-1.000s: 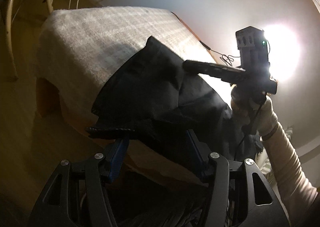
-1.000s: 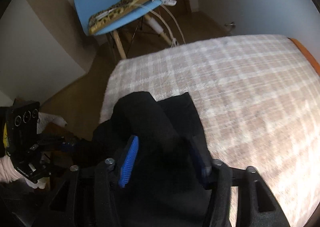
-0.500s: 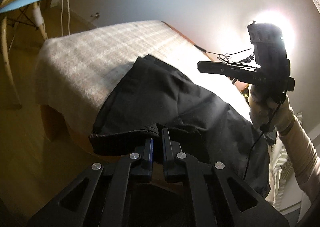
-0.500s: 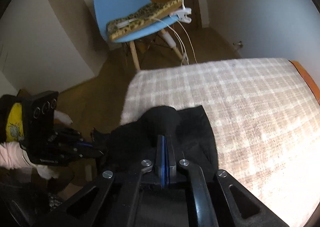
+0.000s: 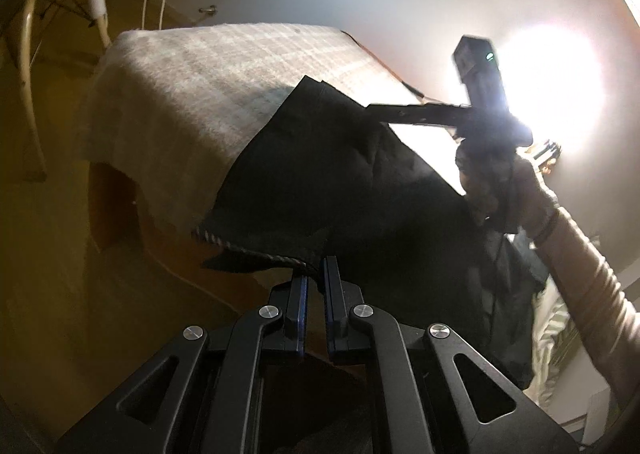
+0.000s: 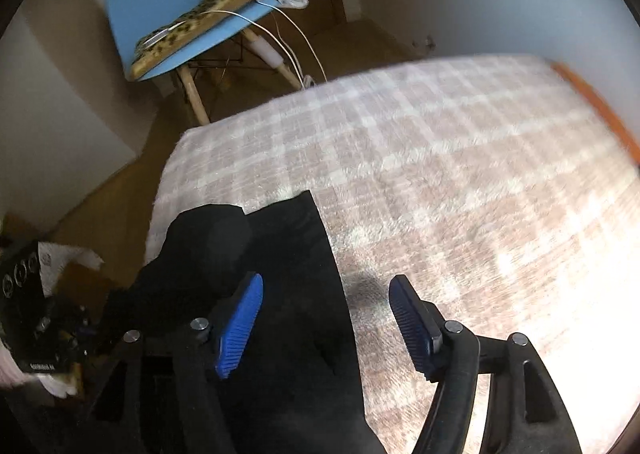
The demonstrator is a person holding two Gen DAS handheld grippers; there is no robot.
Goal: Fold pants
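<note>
The black pants [image 5: 320, 174] lie half on the bed's checked blanket [image 5: 200, 94] and hang off its near edge. My left gripper [image 5: 314, 274] is shut on the pants' hem at the bed edge. In the right wrist view the pants [image 6: 288, 254] lie on the left part of the blanket [image 6: 460, 174]. My right gripper [image 6: 324, 306] is open above the pants' right edge and holds nothing. It also shows in the left wrist view [image 5: 476, 106], held over the pants.
A blue chair [image 6: 172, 14] with a patterned cushion and white cables stands on the wooden floor beyond the bed's far corner. A bright lamp [image 5: 552, 82] glares by the wall. The bed's orange frame edge [image 6: 592, 102] runs along the right.
My right gripper was shut on the pants half a second ago and has opened, letting the cloth drop onto the blanket. My left gripper closed on the hem and still holds it.
</note>
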